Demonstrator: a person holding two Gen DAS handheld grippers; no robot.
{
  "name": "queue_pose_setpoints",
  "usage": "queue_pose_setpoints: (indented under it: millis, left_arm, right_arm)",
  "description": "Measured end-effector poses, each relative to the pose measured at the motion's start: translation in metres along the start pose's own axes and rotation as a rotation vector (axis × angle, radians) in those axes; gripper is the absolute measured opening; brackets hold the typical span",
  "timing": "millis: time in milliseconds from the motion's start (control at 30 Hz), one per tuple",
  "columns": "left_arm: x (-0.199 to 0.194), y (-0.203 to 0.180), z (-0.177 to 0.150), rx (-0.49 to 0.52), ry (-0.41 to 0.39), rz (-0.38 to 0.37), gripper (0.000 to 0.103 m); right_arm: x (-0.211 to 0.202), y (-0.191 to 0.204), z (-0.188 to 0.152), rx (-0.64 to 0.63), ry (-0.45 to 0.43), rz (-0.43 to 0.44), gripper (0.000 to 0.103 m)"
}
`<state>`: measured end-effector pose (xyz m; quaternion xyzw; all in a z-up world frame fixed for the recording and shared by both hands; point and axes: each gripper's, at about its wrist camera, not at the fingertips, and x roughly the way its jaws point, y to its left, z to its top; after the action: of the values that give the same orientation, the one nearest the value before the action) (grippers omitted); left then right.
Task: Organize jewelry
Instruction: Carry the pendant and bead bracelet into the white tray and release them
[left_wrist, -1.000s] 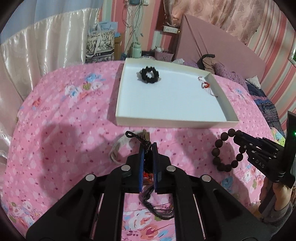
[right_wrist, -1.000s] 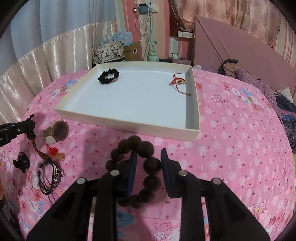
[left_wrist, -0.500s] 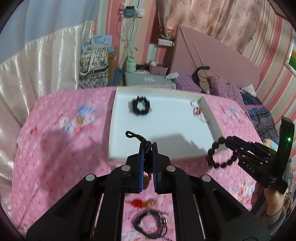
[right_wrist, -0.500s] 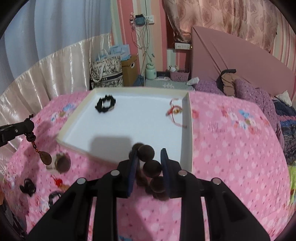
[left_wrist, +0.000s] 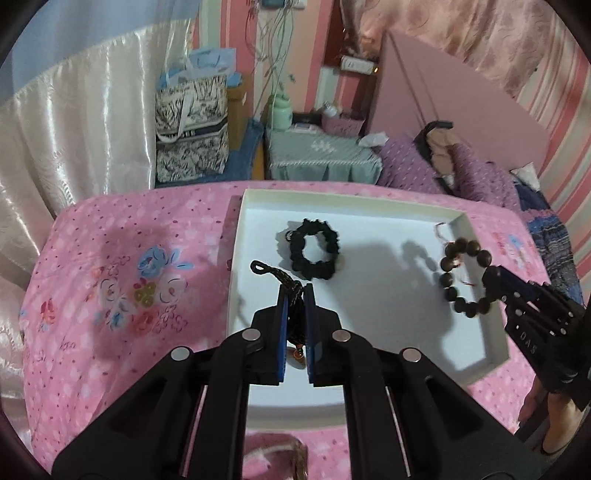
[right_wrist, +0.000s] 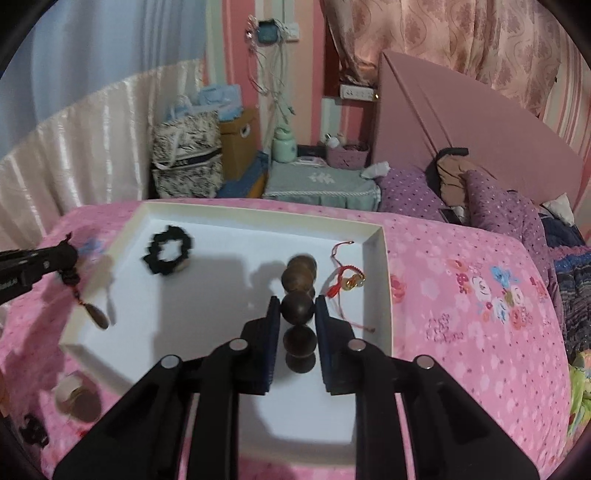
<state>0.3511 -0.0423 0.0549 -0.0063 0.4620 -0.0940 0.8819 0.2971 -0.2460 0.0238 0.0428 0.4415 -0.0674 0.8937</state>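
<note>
Your wooden bead bracelet (right_wrist: 298, 308) now hangs over the white tray (right_wrist: 380, 266), where a second ago it was down low over the pink bedspread (right_wrist: 461, 314), short of the tray's near wall. The same holds for the black corded pendant (left_wrist: 293, 295): you have lifted it off the bedspread and carried it above the tray's left part. In my judgement, both pieces are in transit and ready to be lowered and let go inside the tray.

The bracelet is a loop of large, dark brown, round beads, glossy and strung closely; your right hand-held gripper (right_wrist: 297, 314) is closed on one bead, with the rest of the loop dangling below and ahead. From the left wrist view it hangs just in front of the tray's right wall. The pendant is a braided black cord with a small loop at the top and a brownish drop at the bottom; your left hand-held gripper (left_wrist: 294, 306) pinches the cord, its jaws nearly together.

Already lying in the tray are a black scrunchie-like bracelet (left_wrist: 314, 254) toward the far left and a red string charm (right_wrist: 347, 280) against the right wall. More pieces, including a small round watch-like item (right_wrist: 79, 400), wait on the bedspread at the near left, outside the tray.
</note>
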Motion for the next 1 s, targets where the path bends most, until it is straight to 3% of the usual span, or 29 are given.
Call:
queue_pose_setpoints:
  millis: [400, 633, 1000]
  left_arm:
    - [0.046, 0.002, 0.024, 0.028, 0.045, 0.060, 0.005]
    - [0.077, 0.001, 0.043, 0.031, 0.085, 0.059, 0.005]
    - [0.114, -0.001, 0.052, 0.034, 0.130, 0.091, 0.005]
  right_arm:
    - [0.050, -0.016, 0.027, 0.021, 0.081, -0.076, 0.019]
    - [0.085, -0.025, 0.038, 0.044, 0.131, -0.111, 0.019]
    - [0.107, -0.026, 0.044, 0.080, 0.150, -0.140, 0.019]
